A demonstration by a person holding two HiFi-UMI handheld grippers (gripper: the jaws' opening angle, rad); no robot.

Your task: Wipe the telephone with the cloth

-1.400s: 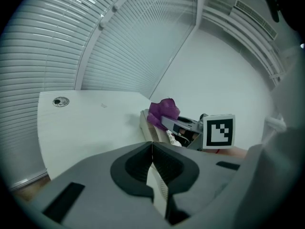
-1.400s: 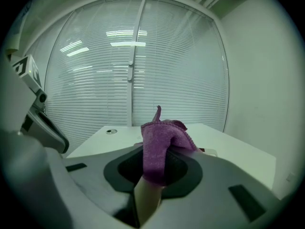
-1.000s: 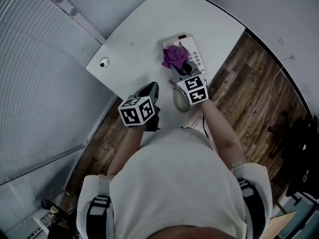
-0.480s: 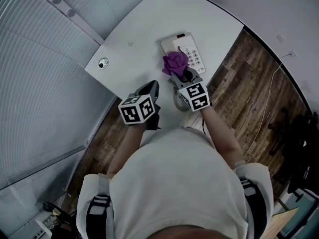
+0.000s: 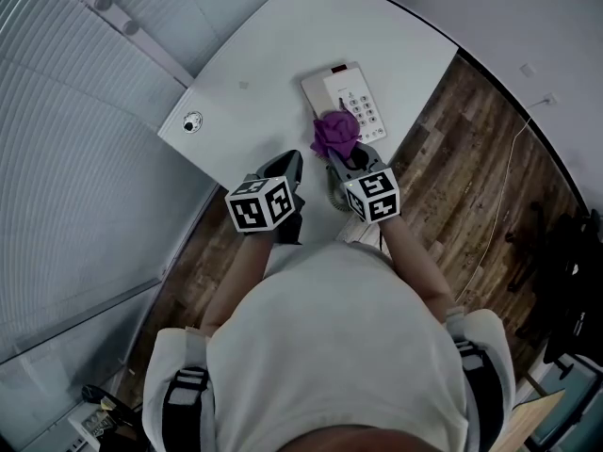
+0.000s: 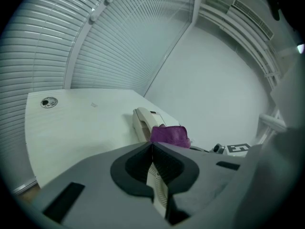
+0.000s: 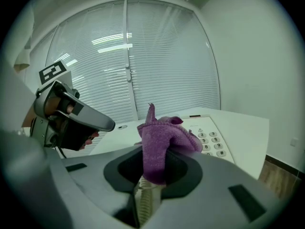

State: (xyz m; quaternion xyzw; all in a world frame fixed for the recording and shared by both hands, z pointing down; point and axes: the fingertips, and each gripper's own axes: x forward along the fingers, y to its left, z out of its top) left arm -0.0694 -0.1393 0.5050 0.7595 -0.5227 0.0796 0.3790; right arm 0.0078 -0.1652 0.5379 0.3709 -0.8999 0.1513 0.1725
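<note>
- The cloth (image 5: pixel 335 132), a purple one, is sitting bunched just right of the centre of the head view. It is lying against the lower end of the telephone (image 5: pixel 341 90), beside the keypad.
- The right gripper (image 5: pixel 341 154) is pinching the cloth. In the right gripper view its jaws are pressing on a fold of the purple fabric, and the rest is bulging up above them in front of the number keys.
- The telephone is lying flat on the white desk (image 5: pixel 264 64), close to the desk's right edge in the head view. Its handset is running along its left side and its keypad along its right.
- A coiled cord (image 5: pixel 337 194) is trailing from the telephone's lower end toward the person, passing under the right gripper.
- The left gripper (image 5: pixel 288 161) is hovering to the lower left of the telephone, near the desk's lower edge and apart from the cloth. Its jaws are pressed together with nothing between them.
- A small round fitting (image 5: pixel 192 121) is sitting in the desk top near its left corner, well apart from the telephone.
- Slatted blinds (image 5: pixel 66 158) are filling the left side of the head view, and a wooden floor (image 5: pixel 471 186) is showing to the right of the desk.
</note>
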